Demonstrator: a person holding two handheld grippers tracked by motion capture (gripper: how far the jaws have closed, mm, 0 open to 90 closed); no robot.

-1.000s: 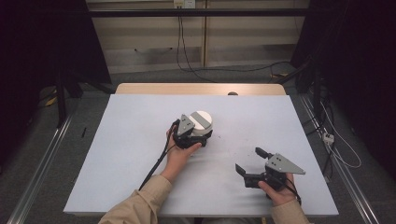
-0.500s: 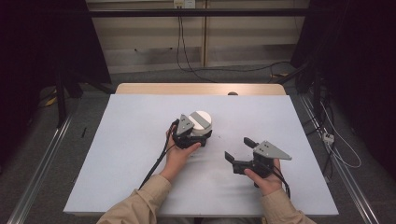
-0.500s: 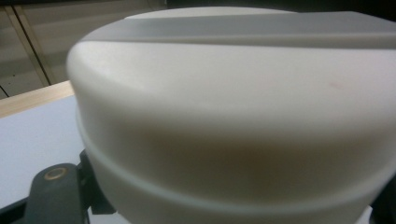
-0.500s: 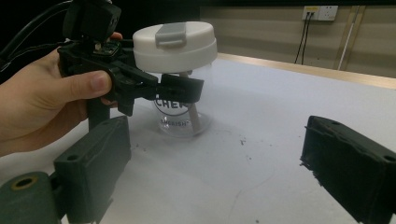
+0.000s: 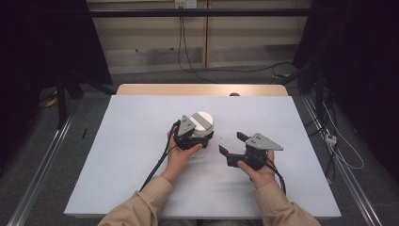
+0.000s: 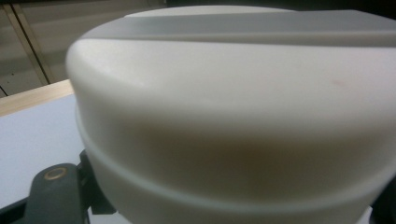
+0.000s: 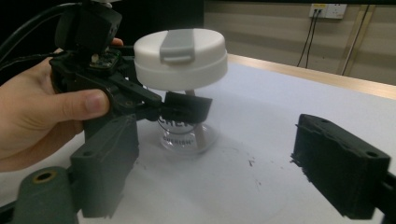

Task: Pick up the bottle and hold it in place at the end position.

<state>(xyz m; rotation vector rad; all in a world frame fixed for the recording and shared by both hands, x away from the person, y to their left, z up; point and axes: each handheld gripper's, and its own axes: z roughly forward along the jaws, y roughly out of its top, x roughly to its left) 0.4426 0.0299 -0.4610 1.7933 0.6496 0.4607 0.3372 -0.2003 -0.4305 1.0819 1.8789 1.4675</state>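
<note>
White plastic formed the lid point(image 5: 203, 122) of a clear jar point(image 7: 186, 133) that stood upright near the middle of the pale worktop point(image 5: 117, 155). A grey tab point(image 7: 177, 45) ran across the top of the lid. The jar's clear body carried dark lettering, and a pale stick stood inside it.

The left gripper point(image 5: 190, 136) was held in the person's left hand point(image 5: 179, 157). Its fingers point(image 7: 187, 106) were closed on the jar's clear body just below the lid, as the right gripper view showed. In the left gripper view the lid point(image 6: 233, 116) sat very close in front of the camera.

The right gripper point(image 5: 234, 147) was held in the person's right hand point(image 5: 258, 170), just to the right of the jar and apart from it. Its fingers point(image 7: 340, 163) stood open and had just been closing a little, with nothing between them. In the right gripper view they pointed towards the jar, and bare worktop lay in the gap between them.

A cable point(image 5: 155, 165) trailed from the left gripper across the worktop towards the person. A wooden edge point(image 5: 197, 89) bordered the far side of the worktop.
</note>
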